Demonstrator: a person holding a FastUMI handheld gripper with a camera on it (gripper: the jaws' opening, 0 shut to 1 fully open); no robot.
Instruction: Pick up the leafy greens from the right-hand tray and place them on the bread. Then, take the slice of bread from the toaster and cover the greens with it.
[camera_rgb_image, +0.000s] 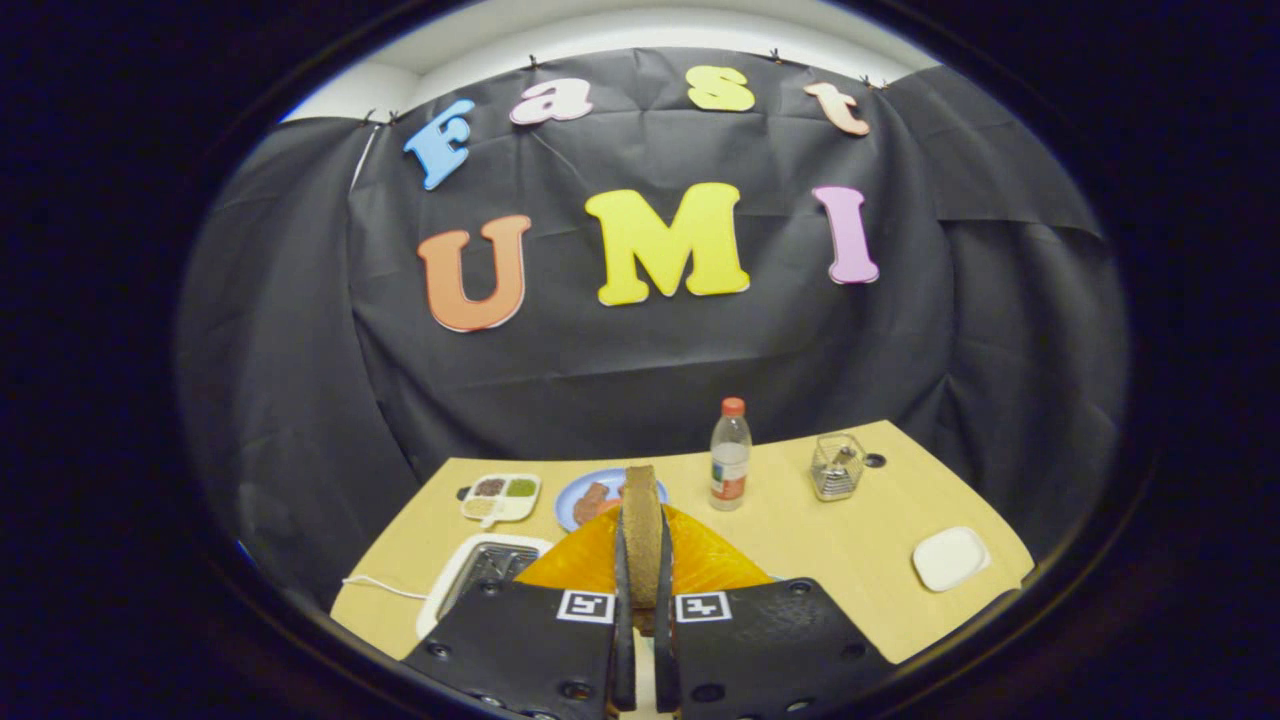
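Note:
My gripper (641, 570) is shut on a slice of brown bread (641, 520), held upright and edge-on between the two fingers, lifted above the table. The white toaster (478, 572) sits just left of the fingers, its slots showing dark. Behind the bread and under the fingers lies an orange plate or mat (715, 560); what lies on it is hidden by the gripper. I cannot make out the leafy greens here.
On the wooden table (830, 540) stand a clear bottle with a red cap (730, 455), a small glass jar (836, 467), a white square dish (950, 558), a blue plate with brown food (592, 498) and a white divided tray (500, 497). The toaster's white cord (380, 588) trails left.

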